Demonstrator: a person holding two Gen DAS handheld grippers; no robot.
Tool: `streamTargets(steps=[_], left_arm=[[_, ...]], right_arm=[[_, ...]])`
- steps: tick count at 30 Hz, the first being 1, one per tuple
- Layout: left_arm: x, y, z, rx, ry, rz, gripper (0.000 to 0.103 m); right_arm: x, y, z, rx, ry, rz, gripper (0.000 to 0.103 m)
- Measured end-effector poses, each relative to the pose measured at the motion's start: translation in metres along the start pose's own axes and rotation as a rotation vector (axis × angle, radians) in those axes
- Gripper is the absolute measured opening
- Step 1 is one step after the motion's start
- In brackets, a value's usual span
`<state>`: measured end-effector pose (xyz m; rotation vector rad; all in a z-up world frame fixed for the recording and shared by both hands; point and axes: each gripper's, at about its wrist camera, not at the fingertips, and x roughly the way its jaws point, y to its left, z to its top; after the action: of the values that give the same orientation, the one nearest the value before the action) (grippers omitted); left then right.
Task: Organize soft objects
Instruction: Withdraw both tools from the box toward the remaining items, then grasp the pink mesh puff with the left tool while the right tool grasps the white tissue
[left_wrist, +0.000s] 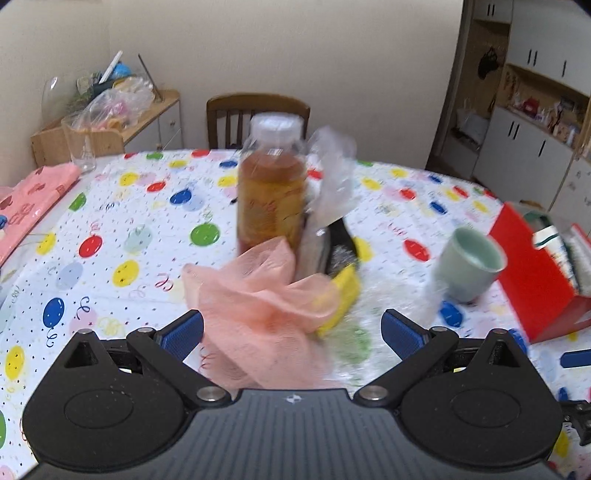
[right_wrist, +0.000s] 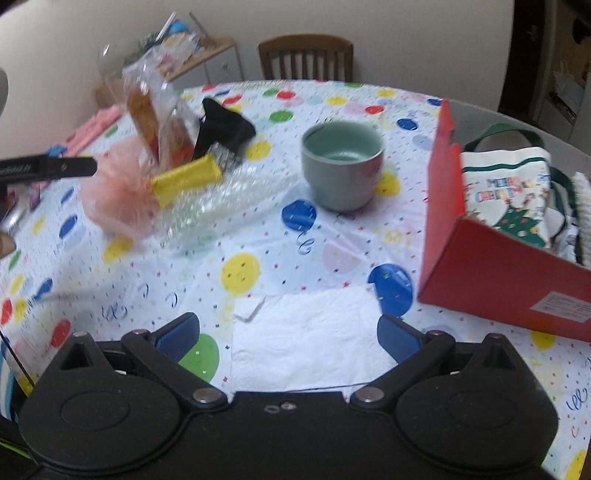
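In the left wrist view, a pink mesh pouf lies on the balloon-print tablecloth. It sits between the wide-open fingers of my left gripper, and the blue pads do not press on it. A yellow cloth and bubble wrap lie against the pouf. My right gripper is open low over a white paper napkin, which lies flat between its fingers. The right wrist view also shows the pouf, the yellow cloth, a black cloth and one left-gripper finger.
An amber bottle and a plastic bag stand behind the pouf. A green cup sits mid-table. At the right, a red box holds a Christmas tote bag. A pink cloth lies at the far left and a chair stands behind.
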<state>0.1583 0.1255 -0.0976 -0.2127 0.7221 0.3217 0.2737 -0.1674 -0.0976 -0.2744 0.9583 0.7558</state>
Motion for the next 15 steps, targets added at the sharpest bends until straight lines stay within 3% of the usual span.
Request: streamTargets(steps=[8, 15], left_arm=[[0.047, 0.020, -0.006, -0.010, 0.062, 0.014, 0.103], [0.076, 0.048, -0.006, -0.141, 0.149, 0.010, 0.102]], right_arm=[[0.032, 0.002, -0.001, 0.007, 0.053, -0.047, 0.102], [0.049, -0.010, -0.006, 0.045, 0.094, -0.089, 0.097]])
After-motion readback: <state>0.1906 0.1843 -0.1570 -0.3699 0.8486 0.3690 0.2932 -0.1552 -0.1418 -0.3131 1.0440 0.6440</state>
